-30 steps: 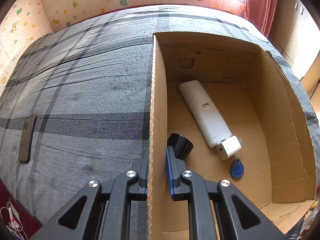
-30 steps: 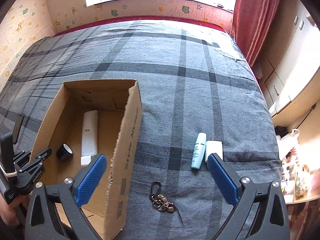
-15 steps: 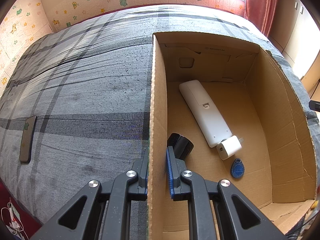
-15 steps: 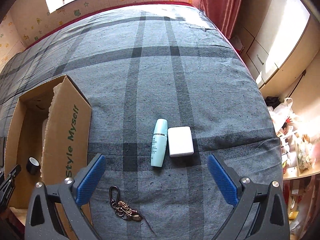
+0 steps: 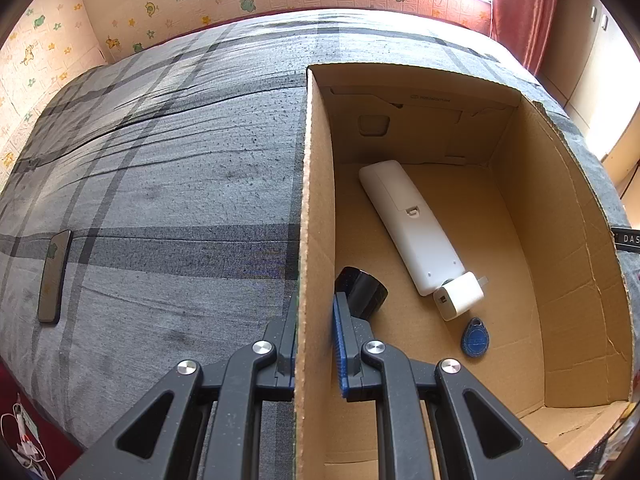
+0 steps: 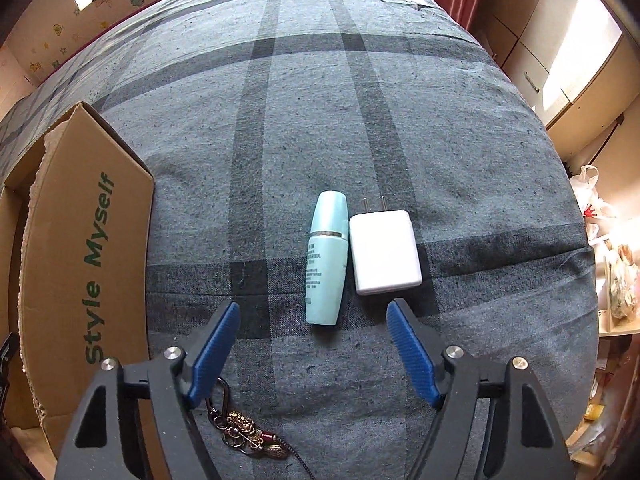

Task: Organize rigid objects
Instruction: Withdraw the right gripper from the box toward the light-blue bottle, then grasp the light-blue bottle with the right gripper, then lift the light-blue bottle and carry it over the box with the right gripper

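**Closing in on the bottle and charger**

Right gripper (image 6: 312, 344) has dropped nearer the bed, jaws spread wide, framing the teal bottle (image 6: 326, 260) and the white charger (image 6: 384, 252), which lie touching. Left gripper (image 5: 314, 340) unmoved, clamped on the cardboard box (image 5: 316, 208) wall.

Risks, as I judge them:
- Jaws catch both items; one squirts out.
- Round bottle rolls on the soft blanket (image 6: 300, 100).
- Keychain (image 6: 248, 432) under my left finger snags.
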### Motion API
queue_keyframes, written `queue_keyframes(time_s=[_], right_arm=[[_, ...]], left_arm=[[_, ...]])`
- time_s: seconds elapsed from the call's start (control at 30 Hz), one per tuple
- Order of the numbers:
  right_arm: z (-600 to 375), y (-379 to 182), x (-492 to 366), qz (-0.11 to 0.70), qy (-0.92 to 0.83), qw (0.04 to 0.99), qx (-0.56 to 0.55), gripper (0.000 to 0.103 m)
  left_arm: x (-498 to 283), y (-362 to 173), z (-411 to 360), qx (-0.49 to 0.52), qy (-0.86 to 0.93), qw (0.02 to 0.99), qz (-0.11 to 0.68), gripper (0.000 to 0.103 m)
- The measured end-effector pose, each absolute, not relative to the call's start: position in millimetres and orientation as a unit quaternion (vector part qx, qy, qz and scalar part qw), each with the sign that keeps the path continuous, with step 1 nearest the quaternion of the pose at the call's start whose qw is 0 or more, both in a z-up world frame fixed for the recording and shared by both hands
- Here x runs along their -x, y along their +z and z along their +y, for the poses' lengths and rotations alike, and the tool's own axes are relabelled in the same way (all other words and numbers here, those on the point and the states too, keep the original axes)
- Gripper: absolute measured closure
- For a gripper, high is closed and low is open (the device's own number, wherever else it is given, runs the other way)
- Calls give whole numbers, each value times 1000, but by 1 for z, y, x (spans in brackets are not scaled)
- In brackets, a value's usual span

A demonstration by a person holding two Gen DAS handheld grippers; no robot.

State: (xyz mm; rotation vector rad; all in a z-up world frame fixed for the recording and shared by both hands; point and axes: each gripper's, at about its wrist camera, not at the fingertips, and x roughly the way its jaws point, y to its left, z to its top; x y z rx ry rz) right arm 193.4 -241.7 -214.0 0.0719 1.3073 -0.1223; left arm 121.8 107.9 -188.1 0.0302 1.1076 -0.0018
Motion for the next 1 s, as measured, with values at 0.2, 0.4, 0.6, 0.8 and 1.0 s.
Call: queue_keyframes(time_s=[0.2, 0.4, 0.6, 0.8, 1.0], right_arm=[[-242, -232, -201, 622, -58, 780, -46, 41], [-242, -243, -208, 631, -56, 773, -49, 51], [-243, -248, -214, 628, -61, 775, -41, 80], [-238, -242, -214, 622, -56, 781, -34, 80], [-227, -224, -204, 611, -47, 790, -16, 81]], left_arm=[[-121, -188, 107, -16, 0, 851, 525, 88], [-122, -188, 107, -16, 1, 851, 525, 88], [-122, -188, 106, -17, 2, 851, 525, 88], [-121, -188, 106, -18, 2, 851, 525, 88], [-121, -188, 106, -18, 3, 851, 526, 88]])
